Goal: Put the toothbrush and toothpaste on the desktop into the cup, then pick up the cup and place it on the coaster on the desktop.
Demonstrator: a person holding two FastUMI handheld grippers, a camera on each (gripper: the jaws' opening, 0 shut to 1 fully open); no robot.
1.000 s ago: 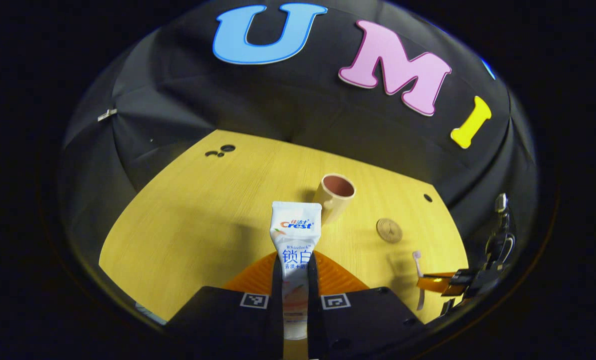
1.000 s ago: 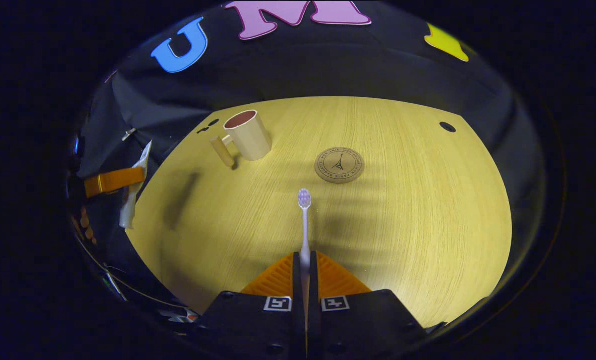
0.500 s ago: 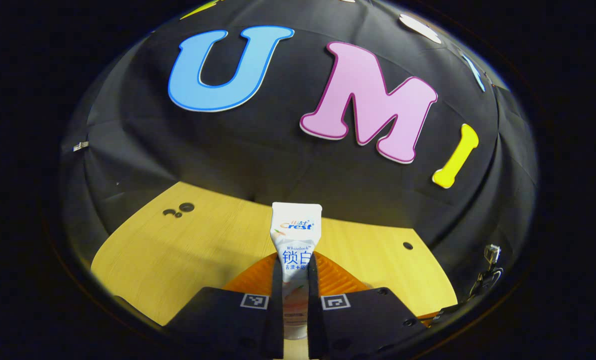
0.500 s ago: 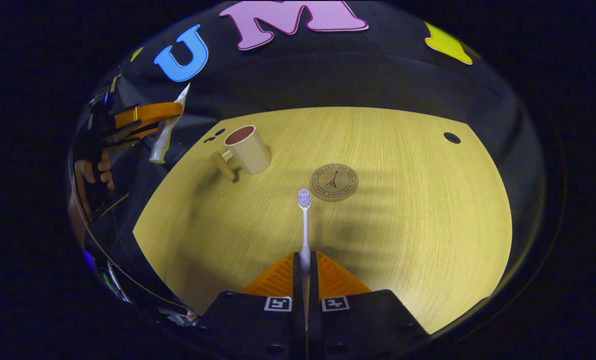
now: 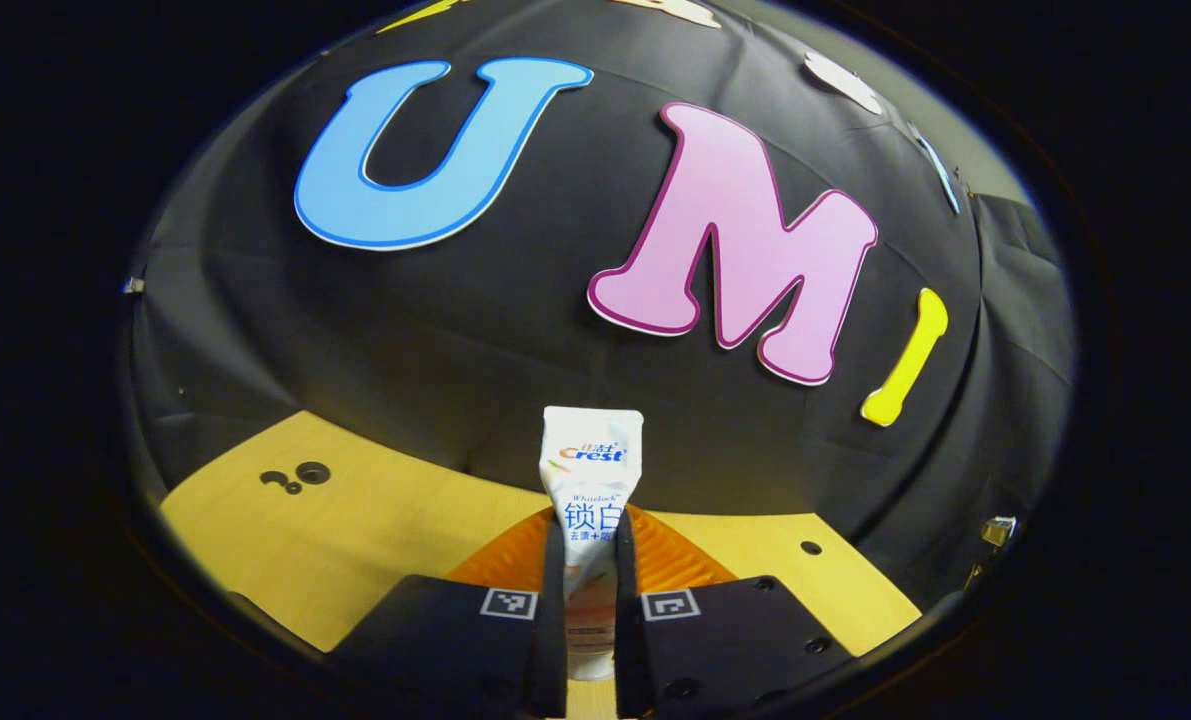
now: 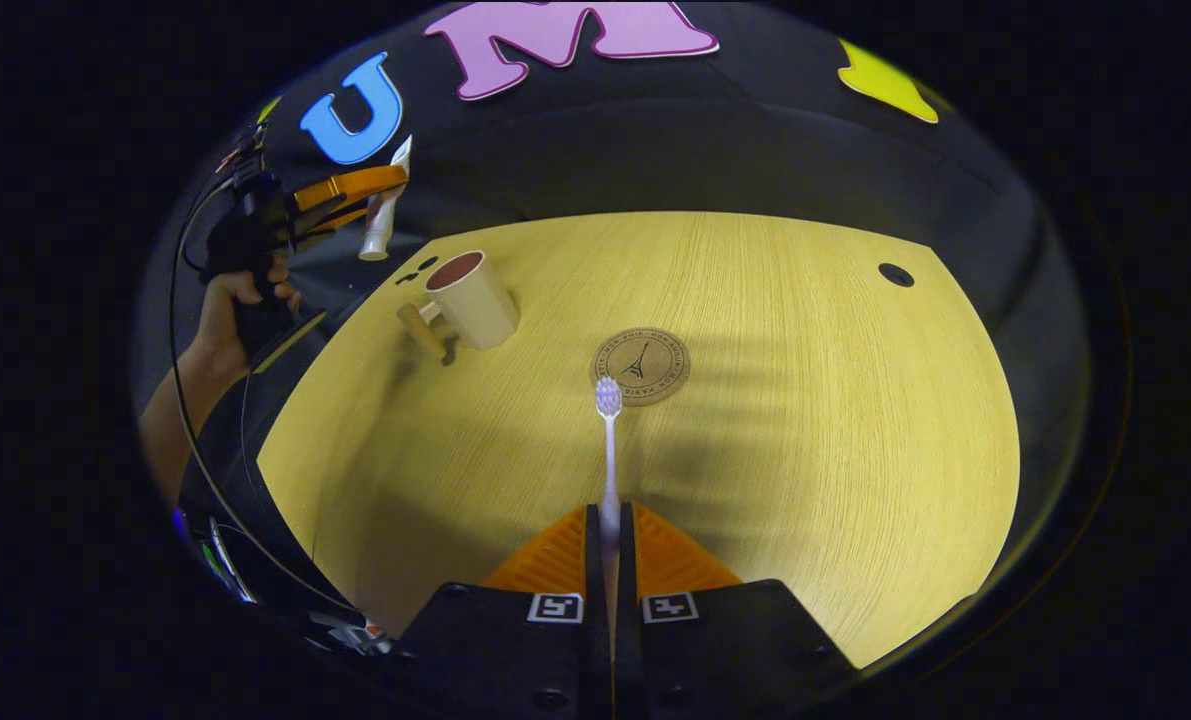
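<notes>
Above the desk (image 6: 805, 420), left gripper (image 5: 588, 560) clamping white toothpaste (image 5: 591, 470), right gripper (image 6: 610, 545) pinching slim white toothbrush (image 6: 608, 440).

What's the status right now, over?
Left gripper shut on toothpaste, raised. Right gripper shut on toothbrush. Cup empty, coaster bare. Nothing in the way.

Left gripper (image 5: 589, 560) clamped on the toothpaste tube (image 5: 591, 480), which sticks up toward twelve o'clock, wooden desktop (image 5: 355, 530) below.
</notes>
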